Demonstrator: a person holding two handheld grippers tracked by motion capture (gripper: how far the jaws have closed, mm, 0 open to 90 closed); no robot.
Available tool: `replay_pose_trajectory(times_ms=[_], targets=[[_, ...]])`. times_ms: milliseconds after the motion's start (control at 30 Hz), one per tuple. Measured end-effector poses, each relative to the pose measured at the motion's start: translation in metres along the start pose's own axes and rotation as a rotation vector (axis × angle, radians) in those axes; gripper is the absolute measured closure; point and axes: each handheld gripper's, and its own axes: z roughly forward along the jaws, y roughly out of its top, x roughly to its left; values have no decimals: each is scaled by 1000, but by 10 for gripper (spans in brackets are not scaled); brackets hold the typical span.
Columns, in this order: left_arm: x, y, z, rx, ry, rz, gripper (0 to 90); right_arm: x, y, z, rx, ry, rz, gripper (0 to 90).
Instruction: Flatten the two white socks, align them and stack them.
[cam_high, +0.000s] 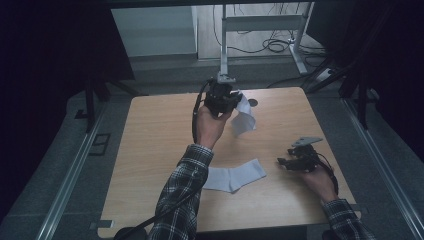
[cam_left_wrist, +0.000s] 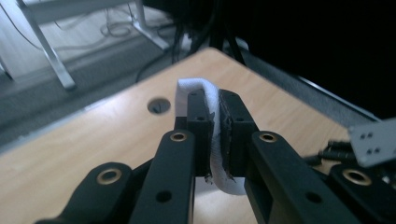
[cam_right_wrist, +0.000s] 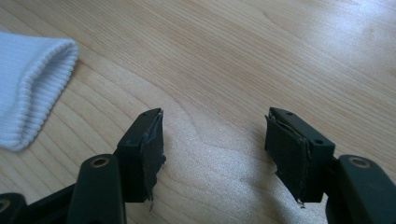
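My left gripper (cam_high: 231, 98) is raised above the far middle of the wooden table (cam_high: 160, 130), shut on a white sock (cam_high: 245, 119) that hangs from its jaws. In the left gripper view the sock (cam_left_wrist: 196, 86) loops over one jaw, pinched where the left gripper (cam_left_wrist: 215, 105) closes. A second white sock (cam_high: 235, 177) lies flat on the table near the front. My right gripper (cam_high: 286, 162) rests low at the right, pointing left toward that sock, open with nothing between its fingers. The right gripper (cam_right_wrist: 215, 140) stands over bare wood, with the ribbed sock cuff (cam_right_wrist: 32, 88) to its left.
A round hole (cam_high: 252, 102) pierces the table near its far edge. Beyond that edge stand a metal desk frame (cam_high: 225, 45) and floor cables (cam_high: 277, 45). Dark curtains close both sides. The right gripper's grey plate (cam_left_wrist: 373, 142) shows in the left gripper view.
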Motion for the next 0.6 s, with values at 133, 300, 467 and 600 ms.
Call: replay_pose_trajectory(times_ms=[133, 300, 467, 600], targets=[[8, -7, -6, 17, 51, 11, 838, 0, 0, 0, 3, -1, -2, 361], [27, -39, 1, 84, 70, -43, 838, 0, 0, 1, 1, -3, -4, 358], [49, -77, 5, 134, 89, -102, 837, 1, 0, 1, -2, -4, -4, 357], [57, -97, 4, 158, 101, -125, 835, 1, 0, 1, -2, -4, -4, 356]])
